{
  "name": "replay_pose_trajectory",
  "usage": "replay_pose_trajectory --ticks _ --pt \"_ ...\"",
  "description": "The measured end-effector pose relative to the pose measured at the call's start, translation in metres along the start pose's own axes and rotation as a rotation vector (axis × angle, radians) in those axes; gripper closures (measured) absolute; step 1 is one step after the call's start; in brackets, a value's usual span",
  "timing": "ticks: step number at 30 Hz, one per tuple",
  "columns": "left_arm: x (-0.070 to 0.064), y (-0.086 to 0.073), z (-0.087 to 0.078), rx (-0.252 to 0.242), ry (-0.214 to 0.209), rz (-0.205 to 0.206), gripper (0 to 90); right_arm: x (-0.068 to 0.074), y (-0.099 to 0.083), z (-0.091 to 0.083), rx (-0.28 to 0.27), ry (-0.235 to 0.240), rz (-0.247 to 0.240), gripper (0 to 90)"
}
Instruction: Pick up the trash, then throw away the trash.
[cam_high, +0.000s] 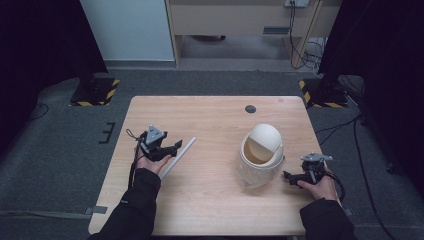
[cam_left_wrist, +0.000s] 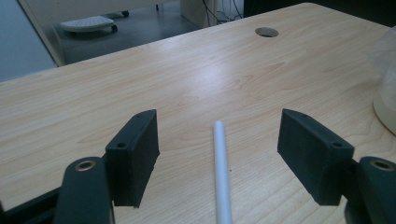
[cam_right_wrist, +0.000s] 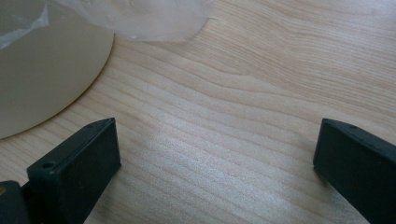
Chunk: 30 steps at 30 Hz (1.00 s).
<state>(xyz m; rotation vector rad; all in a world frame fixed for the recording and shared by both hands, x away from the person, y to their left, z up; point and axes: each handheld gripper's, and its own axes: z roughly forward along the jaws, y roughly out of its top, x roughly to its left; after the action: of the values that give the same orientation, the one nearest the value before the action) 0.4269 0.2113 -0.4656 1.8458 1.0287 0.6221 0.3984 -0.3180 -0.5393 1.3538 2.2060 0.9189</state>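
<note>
Left gripper (cam_left_wrist: 218, 154) jaws apart, straddling white rod (cam_left_wrist: 222, 172) on counter (cam_high: 215, 200). Right gripper (cam_right_wrist: 215, 172) jaws apart beside bag-lined cream swing-lid bin (cam_high: 261, 155); contents not discernible.

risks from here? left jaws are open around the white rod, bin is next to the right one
1. The white rod is thin and round and lies flat on the table. As the left hand-held gripper closes, it could roll or slip out.
2. The rod's far end points toward the swing-lid bin; lifted carelessly, it might knock the bin.
3. The right hand-held gripper is open, close beside the bin and its plastic liner; a small move could snag the liner or shove the bin.
</note>
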Motion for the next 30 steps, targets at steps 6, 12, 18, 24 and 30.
replay_pose_trajectory --ticks 6,12,18,24,30 --pt "-0.004 0.001 0.013 0.022 -0.011 0.026 27.7 0.0 0.0 0.0 0.0 0.0 0.001 0.9" --pt "-0.005 0.0 0.025 0.047 -0.02 0.014 27.9 0.0 0.0 0.0 0.0 0.0 0.003 0.9" --pt "-0.002 -0.004 0.033 0.093 -0.022 0.003 29.0 0.0 0.0 0.001 -0.001 0.002 0.001 0.9" --pt "0.003 -0.014 0.046 0.169 -0.024 -0.007 33.0 0.001 0.0 0.001 -0.002 0.001 0.0 0.9" --pt "0.002 -0.024 0.058 0.256 -0.04 0.007 41.2 0.001 0.0 0.001 0.0 0.006 -0.003 0.9"
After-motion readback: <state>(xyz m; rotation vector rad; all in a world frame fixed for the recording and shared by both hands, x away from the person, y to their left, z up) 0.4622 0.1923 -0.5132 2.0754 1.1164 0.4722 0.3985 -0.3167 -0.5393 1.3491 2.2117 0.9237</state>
